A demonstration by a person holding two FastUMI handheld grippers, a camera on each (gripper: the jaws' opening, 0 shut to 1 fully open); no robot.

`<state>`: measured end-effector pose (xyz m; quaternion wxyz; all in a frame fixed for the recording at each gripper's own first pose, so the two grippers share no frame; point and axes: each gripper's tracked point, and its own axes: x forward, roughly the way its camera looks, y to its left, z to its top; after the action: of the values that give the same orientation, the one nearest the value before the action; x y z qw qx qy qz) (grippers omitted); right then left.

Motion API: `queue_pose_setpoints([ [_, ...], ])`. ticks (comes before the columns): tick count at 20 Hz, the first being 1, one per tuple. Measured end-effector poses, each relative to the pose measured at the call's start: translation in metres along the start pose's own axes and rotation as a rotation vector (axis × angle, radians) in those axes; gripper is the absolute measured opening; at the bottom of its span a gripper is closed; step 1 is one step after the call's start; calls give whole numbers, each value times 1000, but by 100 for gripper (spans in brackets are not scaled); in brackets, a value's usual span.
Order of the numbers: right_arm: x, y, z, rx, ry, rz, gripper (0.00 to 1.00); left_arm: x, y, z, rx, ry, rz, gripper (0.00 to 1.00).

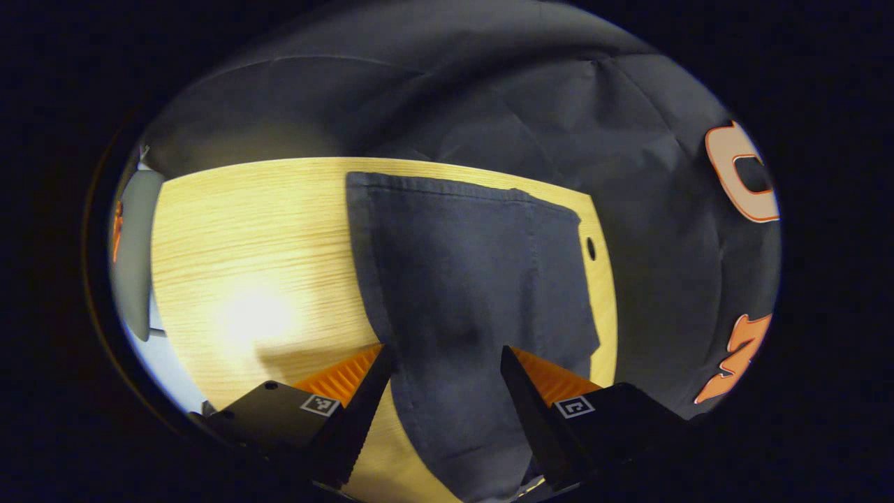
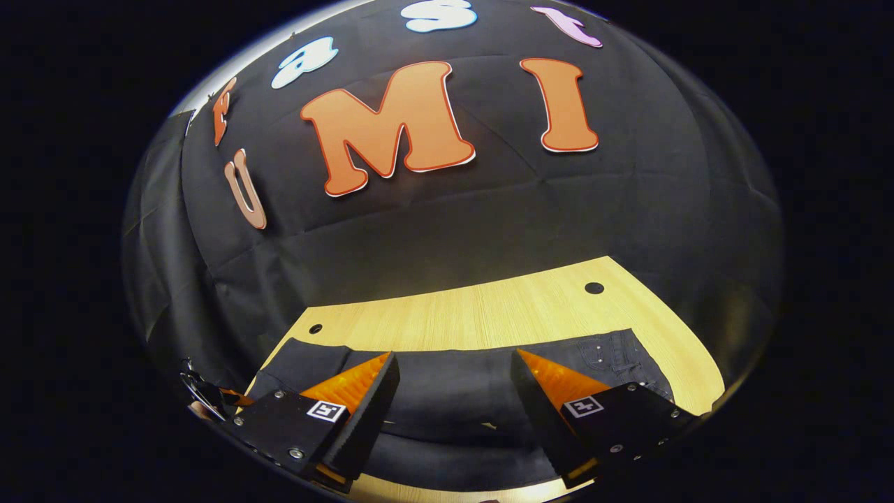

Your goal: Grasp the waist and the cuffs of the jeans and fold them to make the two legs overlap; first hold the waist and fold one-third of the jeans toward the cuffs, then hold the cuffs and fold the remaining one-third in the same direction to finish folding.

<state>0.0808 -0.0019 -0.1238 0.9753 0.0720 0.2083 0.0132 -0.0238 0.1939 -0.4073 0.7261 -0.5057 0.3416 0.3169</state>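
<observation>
Left gripper view puts your left gripper (image 1: pixel 447 363) low over the table, its two fingers spread wide apart with nothing pinched between them. Between and beyond those fingers you see the jeans (image 1: pixel 468 279): dark denim, lying flat on the wooden table (image 1: pixel 244 237), stretching away from you to a straight, stitched far edge close to the table's back edge. The cloth looks smooth, with only a soft crease or two running lengthwise. To your left the pale, wood-grained tabletop is bare and catches a bright patch of light. A small round hole (image 1: pixel 591 248) sits in the tabletop just beside the denim's right edge. Behind the table hangs the black cloth wall (image 1: pixel 489 105).

Right gripper view shows your right gripper (image 2: pixel 454 381) likewise open, fingers well apart and holding nothing, above the jeans (image 2: pixel 447 391), which lie crosswise below it; stitching and rivets show at the right end. Past the denim runs bare table (image 2: pixel 489 314) with two small holes, then the black cloth wall (image 2: pixel 628 209).
</observation>
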Motion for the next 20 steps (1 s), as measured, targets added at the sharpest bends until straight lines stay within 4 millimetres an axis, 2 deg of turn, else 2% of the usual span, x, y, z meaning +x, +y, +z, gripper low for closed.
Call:
queue_pose_setpoints([
  [1, 0, -1, 0, 5, 1, -3, 97, 4, -8, 1, -16, 1, -52, 94],
  [3, -2, -6, 3, 14, 1, -15, 97, 15, -12, 7, -65, 0, -108, 80],
  [4, -4, -8, 4, 17, -2, -20, 98, 18, -11, 8, -82, -3, -113, 63],
  [5, -6, -10, 4, 16, -5, -26, 98, 22, -9, 8, -84, 21, -120, 57],
  [6, -7, -11, 5, 12, -8, -31, 98, 30, -7, 2, -91, 37, -120, 38],
  [7, -9, -14, 1, 11, -1, -35, 98, 30, -8, 5, -101, 28, -137, 19],
  [8, -10, -18, -4, 22, 11, -34, 97, 33, -11, 1, -99, 36, -135, 6],
  [9, -12, -24, -12, 52, 30, -36, 98, 31, -11, 1, -75, 31, -123, 1],
  [11, -21, -46, -33, 167, 85, -49, 97, 18, -17, 4, -16, 8, -134, 2],
  [13, -33, -74, -65, 363, 165, -76, 98, 1, -20, 5, -1, 6, -158, 2],
  [15, -45, -112, -104, 575, 230, -140, 98, -4, -13, 4, -14, 14, -167, 2],
  [17, -61, -152, -148, 744, 265, -247, 98, -10, 4, 3, -20, 21, -149, 2],
  [20, -90, -188, -194, 885, 298, -379, 98, -20, 13, 2, -56, 12, -152, 1],
])
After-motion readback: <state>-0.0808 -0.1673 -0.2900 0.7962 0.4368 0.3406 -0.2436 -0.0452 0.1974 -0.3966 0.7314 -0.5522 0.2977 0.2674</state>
